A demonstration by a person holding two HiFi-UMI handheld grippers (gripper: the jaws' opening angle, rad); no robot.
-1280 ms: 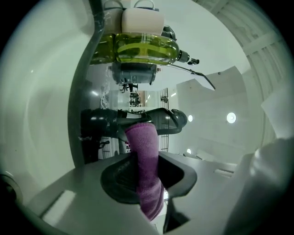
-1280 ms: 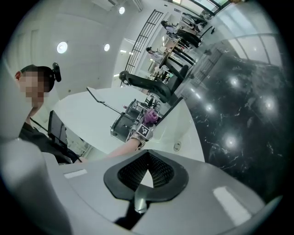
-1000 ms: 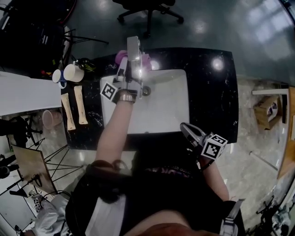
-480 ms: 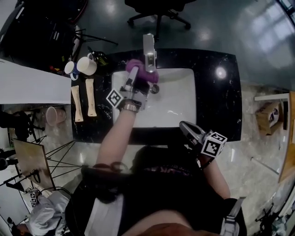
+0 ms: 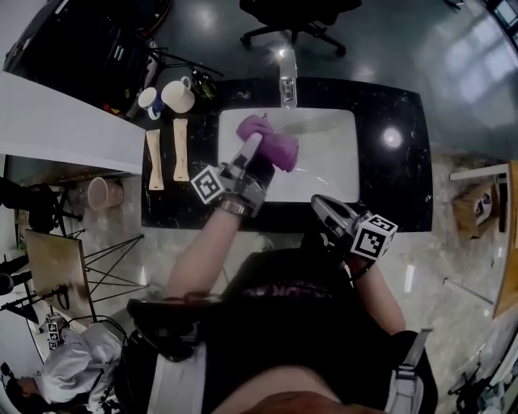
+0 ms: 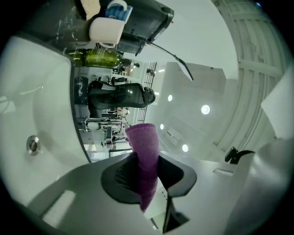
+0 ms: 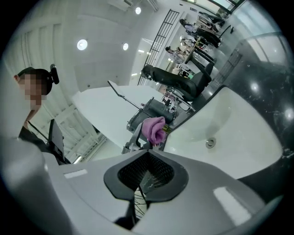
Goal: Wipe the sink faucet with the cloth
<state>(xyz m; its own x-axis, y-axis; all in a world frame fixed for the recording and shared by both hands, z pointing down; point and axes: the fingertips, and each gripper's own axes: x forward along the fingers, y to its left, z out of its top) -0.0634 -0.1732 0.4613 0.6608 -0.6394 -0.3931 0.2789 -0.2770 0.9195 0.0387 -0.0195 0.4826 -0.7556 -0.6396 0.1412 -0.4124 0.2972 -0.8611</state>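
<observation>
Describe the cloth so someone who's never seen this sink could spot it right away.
Find the black counter with the white sink set in it. Above that sink, the left gripper pinches a fuzzy cloth, the only purple thing there.

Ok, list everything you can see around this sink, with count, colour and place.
sink basin: one, white, set in the countertop
countertop: one, black, around the basin
faucet: one, chrome, far edge of the basin
cloth: one, purple, above the basin
mugs: two, white, one with blue, far left corner of the countertop
wooden pieces: two, pale, side by side left of the basin
office chair: one, black, on the floor beyond the countertop
round container: one, pinkish, on the floor left of the countertop
left tool: one, grey, shut on the cloth over the basin
right tool: one, grey, shut and empty, near edge of the countertop
</observation>
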